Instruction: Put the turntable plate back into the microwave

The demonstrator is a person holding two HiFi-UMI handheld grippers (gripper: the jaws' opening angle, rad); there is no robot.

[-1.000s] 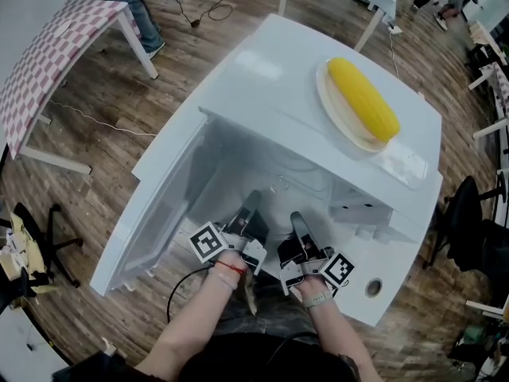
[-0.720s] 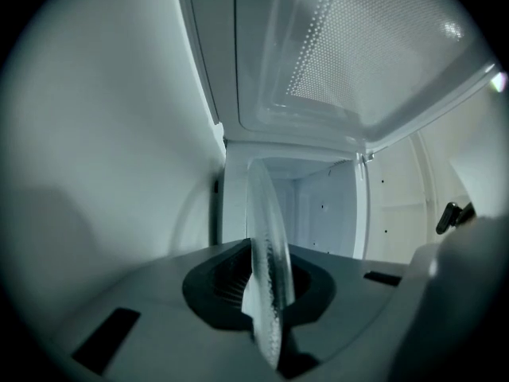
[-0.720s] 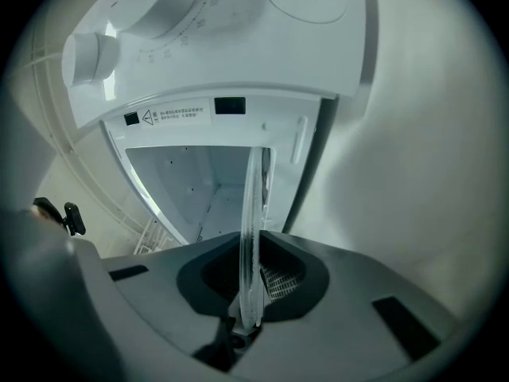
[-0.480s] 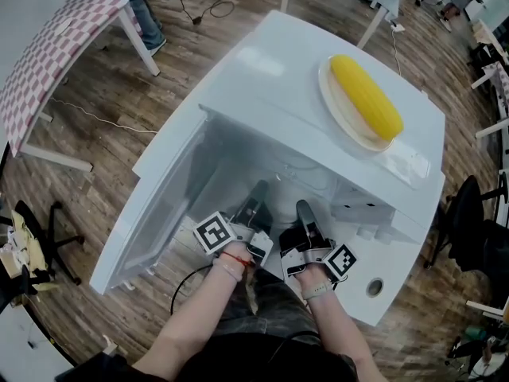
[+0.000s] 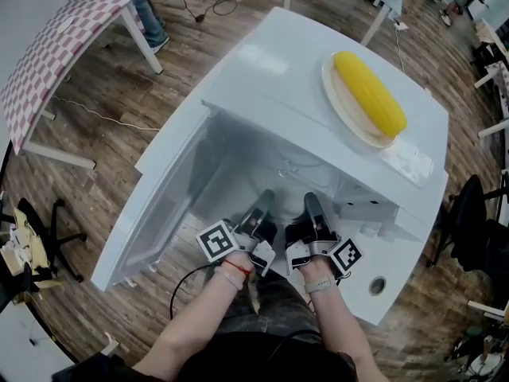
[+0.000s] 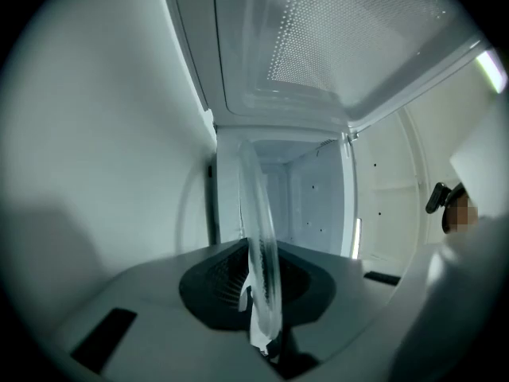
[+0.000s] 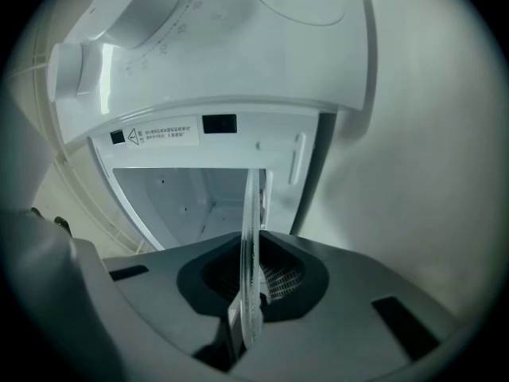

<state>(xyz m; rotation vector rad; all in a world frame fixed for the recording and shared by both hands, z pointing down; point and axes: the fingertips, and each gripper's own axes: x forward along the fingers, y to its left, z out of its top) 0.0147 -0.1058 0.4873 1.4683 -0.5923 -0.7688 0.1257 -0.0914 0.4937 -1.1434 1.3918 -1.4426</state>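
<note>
Left claw and right claw are each clamped on the near rim of the glass turntable plate. Both gripper views show that rim edge-on between the pads.

Compared with a second ago, both claws have travelled forward. Their tips now reach into the mouth of the microwave, where before they hung just short of it. The plate stretches ahead of the claws, so most of it should now be inside the cavity. The back wall is straight in front of the left claw, the open door swings out on its left, and the control panel is close beside the right claw.

By my reckoning the insertion is well under way. What remains is to carry the plate deeper, settle it level on the cavity floor and let go. No view shows the hub it should seat on.

Beyond the claws, on the microwave's roof, a corn cob rests on a dish, apart from all this.
</note>
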